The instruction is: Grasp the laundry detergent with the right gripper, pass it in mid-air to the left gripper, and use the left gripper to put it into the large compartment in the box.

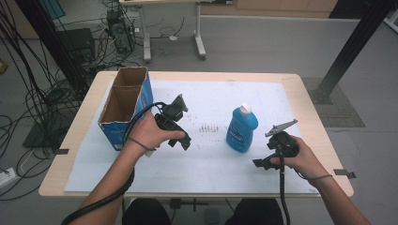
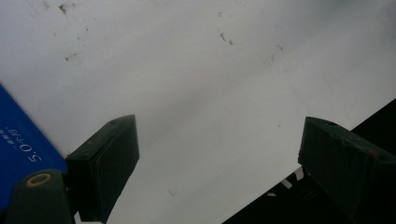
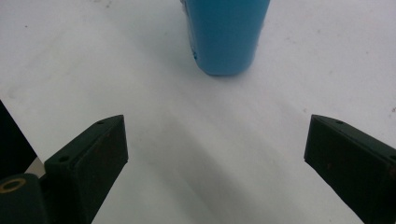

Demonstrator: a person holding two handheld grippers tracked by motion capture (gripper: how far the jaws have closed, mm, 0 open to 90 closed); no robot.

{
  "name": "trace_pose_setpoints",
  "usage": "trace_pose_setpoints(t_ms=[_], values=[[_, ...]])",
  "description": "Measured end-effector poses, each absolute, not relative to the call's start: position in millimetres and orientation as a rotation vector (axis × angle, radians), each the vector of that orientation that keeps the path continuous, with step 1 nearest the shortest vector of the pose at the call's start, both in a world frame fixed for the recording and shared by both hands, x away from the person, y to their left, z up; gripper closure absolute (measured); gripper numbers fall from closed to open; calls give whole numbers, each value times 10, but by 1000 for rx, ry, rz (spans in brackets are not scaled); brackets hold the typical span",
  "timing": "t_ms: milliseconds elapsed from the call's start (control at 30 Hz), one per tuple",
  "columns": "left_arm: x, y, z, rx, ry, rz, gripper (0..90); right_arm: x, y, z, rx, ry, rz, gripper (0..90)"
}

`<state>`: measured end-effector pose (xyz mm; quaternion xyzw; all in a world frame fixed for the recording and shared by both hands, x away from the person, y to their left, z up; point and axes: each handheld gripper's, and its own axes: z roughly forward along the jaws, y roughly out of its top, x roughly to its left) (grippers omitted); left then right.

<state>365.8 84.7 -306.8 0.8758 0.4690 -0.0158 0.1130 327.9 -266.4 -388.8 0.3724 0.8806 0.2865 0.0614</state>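
A wooden table (image 1: 300,82) covered by a white sheet (image 1: 220,164) stands on a grey floor with cables at the far left. An open cardboard box (image 1: 123,107) sits at the sheet's left. A blue bottle (image 1: 241,129) stands upright right of centre. The left gripper (image 1: 180,140), jaws spread and empty, hovers beside the box. The right gripper (image 1: 260,163), also spread and empty, faces the bottle from near right, apart from it.
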Motion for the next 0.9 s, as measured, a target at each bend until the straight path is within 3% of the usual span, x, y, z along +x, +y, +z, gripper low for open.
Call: trace_pose_setpoints(t_ms=[900], values=[[3657, 810, -3058, 2583, 1368, -37, 123, 3200, -2663, -4096, 1058, 2522, 1164, 55]])
